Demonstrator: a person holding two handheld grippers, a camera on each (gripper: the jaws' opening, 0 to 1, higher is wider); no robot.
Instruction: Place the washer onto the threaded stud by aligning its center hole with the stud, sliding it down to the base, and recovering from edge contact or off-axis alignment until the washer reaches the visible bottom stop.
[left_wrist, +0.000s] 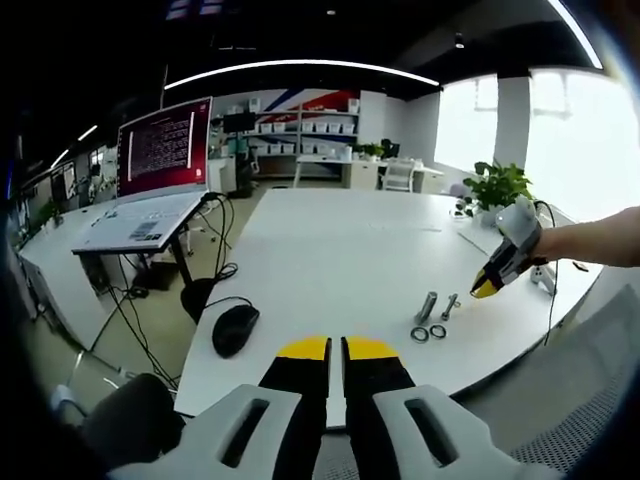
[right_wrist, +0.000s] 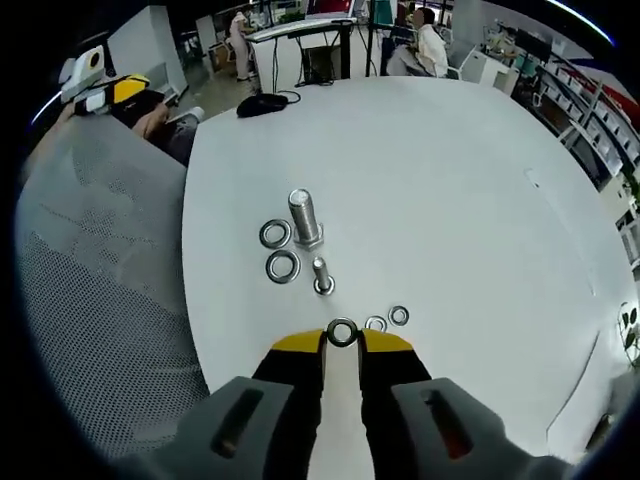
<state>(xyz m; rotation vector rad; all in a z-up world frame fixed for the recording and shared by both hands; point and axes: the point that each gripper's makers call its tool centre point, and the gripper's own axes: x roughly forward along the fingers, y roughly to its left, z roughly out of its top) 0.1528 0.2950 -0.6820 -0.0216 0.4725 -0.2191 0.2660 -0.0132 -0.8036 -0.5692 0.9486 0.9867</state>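
Note:
In the right gripper view my right gripper (right_wrist: 342, 338) is shut on a small steel washer (right_wrist: 342, 332), held flat between the yellow tips above the white table (right_wrist: 450, 180). Just ahead of it stands a small threaded stud (right_wrist: 321, 275), and a larger stud (right_wrist: 304, 217) stands beyond that. Two large washers (right_wrist: 283, 266) lie to the left of the studs. Two small washers (right_wrist: 399, 316) lie to the right of my tips. In the left gripper view my left gripper (left_wrist: 338, 348) hangs shut and holds nothing, short of the table edge. The right gripper (left_wrist: 487, 287) hovers near the studs (left_wrist: 427, 305).
A black mouse (left_wrist: 235, 328) lies at the table's left edge, with a laptop (left_wrist: 140, 222) and a red-lit monitor (left_wrist: 165, 147) behind it. A potted plant (left_wrist: 495, 185) stands at the far right. A grey mesh chair (right_wrist: 100, 280) is beside the table. A person (right_wrist: 432, 45) sits far back.

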